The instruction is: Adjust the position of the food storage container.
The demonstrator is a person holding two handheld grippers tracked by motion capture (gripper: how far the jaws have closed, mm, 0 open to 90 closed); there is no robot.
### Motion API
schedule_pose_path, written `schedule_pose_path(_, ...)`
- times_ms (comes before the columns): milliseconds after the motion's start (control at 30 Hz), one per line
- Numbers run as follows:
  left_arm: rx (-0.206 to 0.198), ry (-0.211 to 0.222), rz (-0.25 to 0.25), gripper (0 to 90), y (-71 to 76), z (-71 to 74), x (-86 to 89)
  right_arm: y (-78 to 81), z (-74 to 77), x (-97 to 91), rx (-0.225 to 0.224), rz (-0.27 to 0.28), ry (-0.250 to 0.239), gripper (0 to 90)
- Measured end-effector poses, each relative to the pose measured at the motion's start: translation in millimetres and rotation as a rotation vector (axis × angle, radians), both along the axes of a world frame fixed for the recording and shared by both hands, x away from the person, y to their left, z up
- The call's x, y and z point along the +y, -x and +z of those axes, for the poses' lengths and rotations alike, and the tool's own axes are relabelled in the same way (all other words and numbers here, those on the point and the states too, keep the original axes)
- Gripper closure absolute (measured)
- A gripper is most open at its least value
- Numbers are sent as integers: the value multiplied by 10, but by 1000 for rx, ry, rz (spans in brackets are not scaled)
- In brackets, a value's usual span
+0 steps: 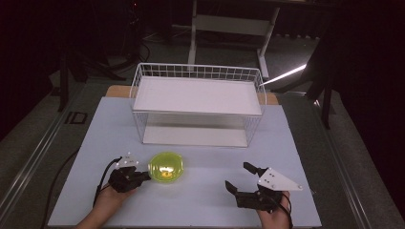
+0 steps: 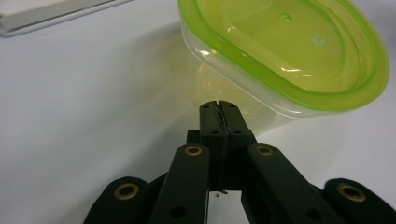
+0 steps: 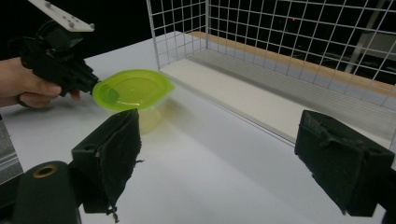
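Note:
A clear tub with a lime-green lid (image 1: pixel 166 167) stands on the white table, near its front left. My left gripper (image 1: pixel 146 176) is shut, and its tips rest right against the tub's left side. In the left gripper view the closed jaws (image 2: pixel 218 108) meet the clear wall just under the lid's rim (image 2: pixel 289 51), with nothing pinched between them. My right gripper (image 1: pixel 237 175) is open at the front right, well apart from the tub. Its view shows the tub (image 3: pixel 133 88) beyond its left pad (image 3: pixel 114 149), with the left gripper (image 3: pixel 92 85) at the lid's edge.
A white wire rack (image 1: pixel 197 71) with a flat upper shelf and a lower base stands across the back of the table (image 1: pixel 200 202); its mesh side (image 3: pixel 261 28) shows close on the right gripper's far side. Bare tabletop lies between the two grippers.

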State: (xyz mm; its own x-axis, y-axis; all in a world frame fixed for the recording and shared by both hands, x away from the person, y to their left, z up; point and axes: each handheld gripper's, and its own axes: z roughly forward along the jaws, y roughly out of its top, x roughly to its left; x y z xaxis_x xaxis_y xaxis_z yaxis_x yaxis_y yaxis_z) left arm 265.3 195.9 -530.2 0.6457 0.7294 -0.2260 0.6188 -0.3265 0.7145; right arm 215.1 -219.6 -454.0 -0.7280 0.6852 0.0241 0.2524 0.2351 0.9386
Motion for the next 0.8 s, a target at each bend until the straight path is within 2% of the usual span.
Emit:
schedule_pose_path(167,8,-14,10,900,-63,-8,-91,0,-6,3,-1,3,5,144)
schedule_pose_path(500,23,25,38,900,-162,7,-39,-7,-6,-8,3,2,-3,144)
schedule_pose_path(800,22,35,15,900,-215,9,-237,-27,-12,-13,10,5,-8,144)
